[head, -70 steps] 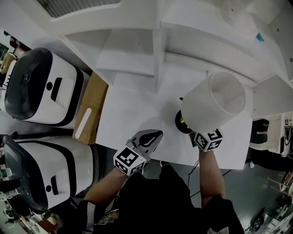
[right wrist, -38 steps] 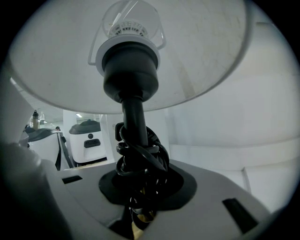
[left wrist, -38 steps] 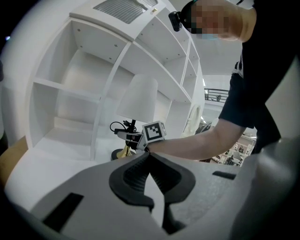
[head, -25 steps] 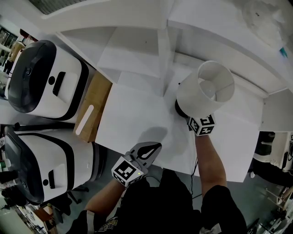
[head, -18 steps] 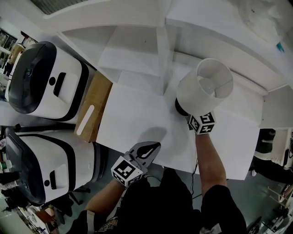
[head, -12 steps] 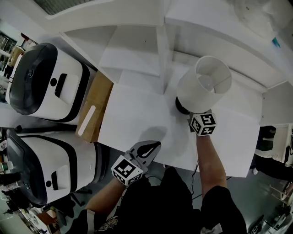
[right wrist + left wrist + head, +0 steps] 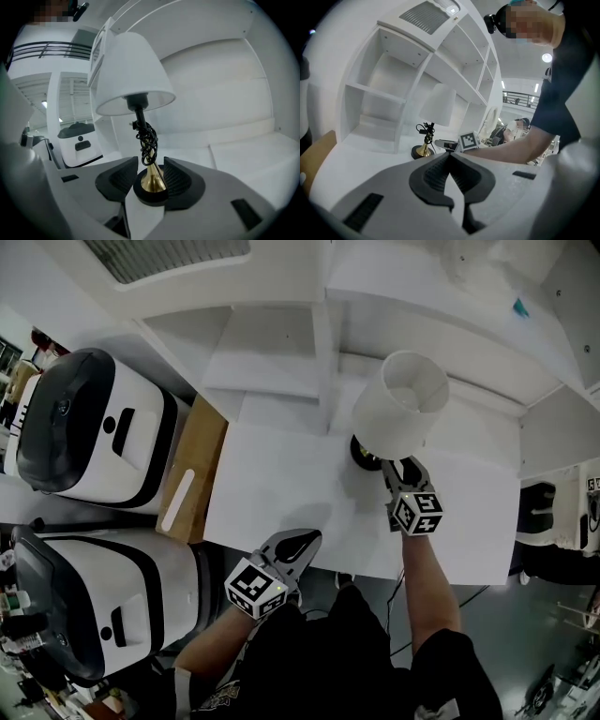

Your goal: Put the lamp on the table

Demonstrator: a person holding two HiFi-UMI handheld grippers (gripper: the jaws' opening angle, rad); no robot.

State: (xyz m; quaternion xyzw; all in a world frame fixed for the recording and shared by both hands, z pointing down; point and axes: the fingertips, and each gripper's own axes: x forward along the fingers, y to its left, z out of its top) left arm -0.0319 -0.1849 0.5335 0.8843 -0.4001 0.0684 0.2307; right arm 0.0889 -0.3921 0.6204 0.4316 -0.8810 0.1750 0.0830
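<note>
A lamp with a white shade, a brass stem and a black round base stands upright on the white table, near the shelf unit. My right gripper lies just in front of the base. In the right gripper view its jaws have just been opening and flank the brass stem without pressing on it. My left gripper hovers at the table's front edge, shut and empty. The left gripper view shows the lamp with the right gripper beside its base.
A white shelf unit rises behind the table. A wooden board adjoins the table's left edge. Two white and black machines stand further left. A black cord is wound round the lamp's stem.
The lamp was carried toward the back left and now stands upright. The right gripper's jaws have opened off the stem and drawn back toward the person. The left gripper stays at the front edge.
</note>
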